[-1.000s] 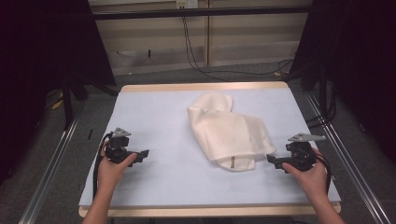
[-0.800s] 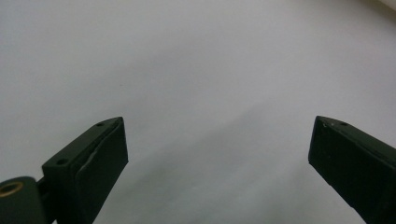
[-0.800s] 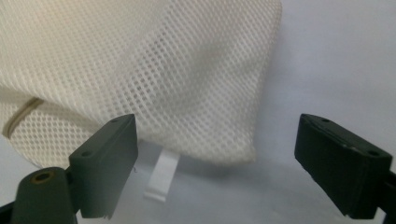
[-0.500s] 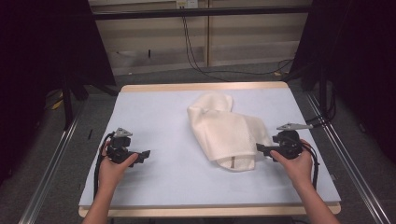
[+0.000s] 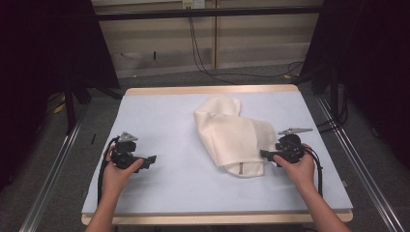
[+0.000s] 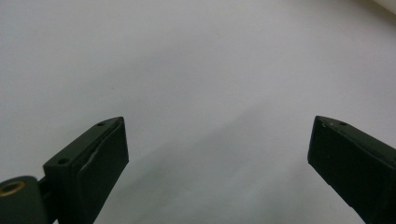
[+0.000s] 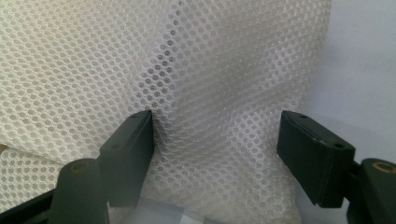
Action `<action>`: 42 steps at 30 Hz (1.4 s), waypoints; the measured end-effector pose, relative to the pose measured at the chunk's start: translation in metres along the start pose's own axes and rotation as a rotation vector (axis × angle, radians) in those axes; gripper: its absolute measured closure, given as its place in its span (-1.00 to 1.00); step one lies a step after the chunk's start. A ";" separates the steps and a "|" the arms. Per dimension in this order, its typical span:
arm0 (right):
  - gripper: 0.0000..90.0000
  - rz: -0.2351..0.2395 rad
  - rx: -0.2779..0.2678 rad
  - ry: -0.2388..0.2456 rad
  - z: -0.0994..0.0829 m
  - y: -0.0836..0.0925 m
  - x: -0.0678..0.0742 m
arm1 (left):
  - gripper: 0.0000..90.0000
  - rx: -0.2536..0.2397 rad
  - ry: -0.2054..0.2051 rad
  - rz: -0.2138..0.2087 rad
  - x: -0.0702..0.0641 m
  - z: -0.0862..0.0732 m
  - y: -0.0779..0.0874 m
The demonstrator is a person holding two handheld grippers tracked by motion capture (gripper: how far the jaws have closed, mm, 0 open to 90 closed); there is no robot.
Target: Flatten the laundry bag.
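A white mesh cloth (image 5: 232, 135) lies crumpled in the middle of the pale blue table (image 5: 169, 116). My right gripper (image 5: 265, 154) is at the cloth's right near edge, open, with its jaws straddling a raised fold of the mesh (image 7: 219, 116). Its left fingertip (image 7: 135, 140) presses into the fabric. My left gripper (image 5: 151, 160) is held low over bare table at the near left, well apart from the cloth, jaws wide open with nothing between them (image 6: 217, 149).
The table's wooden front edge (image 5: 217, 220) runs just behind the person's forearms. Metal rails (image 5: 48, 179) flank the table on both sides. Cables (image 5: 203, 53) hang on the floor beyond the far edge.
My right gripper has moved left from the table's right side onto the cloth's edge. The left gripper has stayed put.
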State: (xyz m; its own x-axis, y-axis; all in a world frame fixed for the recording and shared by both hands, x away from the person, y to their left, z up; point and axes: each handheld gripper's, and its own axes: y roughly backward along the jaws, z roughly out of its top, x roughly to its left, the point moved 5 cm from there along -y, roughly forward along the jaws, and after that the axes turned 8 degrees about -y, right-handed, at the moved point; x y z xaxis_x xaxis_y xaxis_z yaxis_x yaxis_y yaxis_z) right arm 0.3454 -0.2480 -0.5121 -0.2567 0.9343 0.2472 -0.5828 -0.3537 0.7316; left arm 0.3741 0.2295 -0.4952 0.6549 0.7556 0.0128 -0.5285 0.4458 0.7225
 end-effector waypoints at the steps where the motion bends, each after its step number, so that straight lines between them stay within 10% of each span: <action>1: -0.40 0.007 0.002 0.000 0.000 -0.002 0.000 | -0.89 0.011 -0.012 0.000 0.001 0.000 0.001; 18: 0.80 0.115 0.029 0.016 -0.002 -0.002 0.016 | -0.88 0.019 -0.038 -0.006 -0.005 0.003 -0.005; 42: 0.88 0.142 -0.092 0.172 0.018 0.025 0.041 | -0.86 0.013 -0.019 -0.021 -0.005 0.002 -0.004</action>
State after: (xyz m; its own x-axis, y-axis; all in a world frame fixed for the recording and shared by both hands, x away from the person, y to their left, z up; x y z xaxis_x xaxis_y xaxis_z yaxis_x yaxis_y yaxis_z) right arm 0.3342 -0.2175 -0.4720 -0.4636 0.8567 0.2260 -0.5974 -0.4906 0.6343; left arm 0.3746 0.2228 -0.4967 0.6760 0.7368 0.0104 -0.5077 0.4555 0.7313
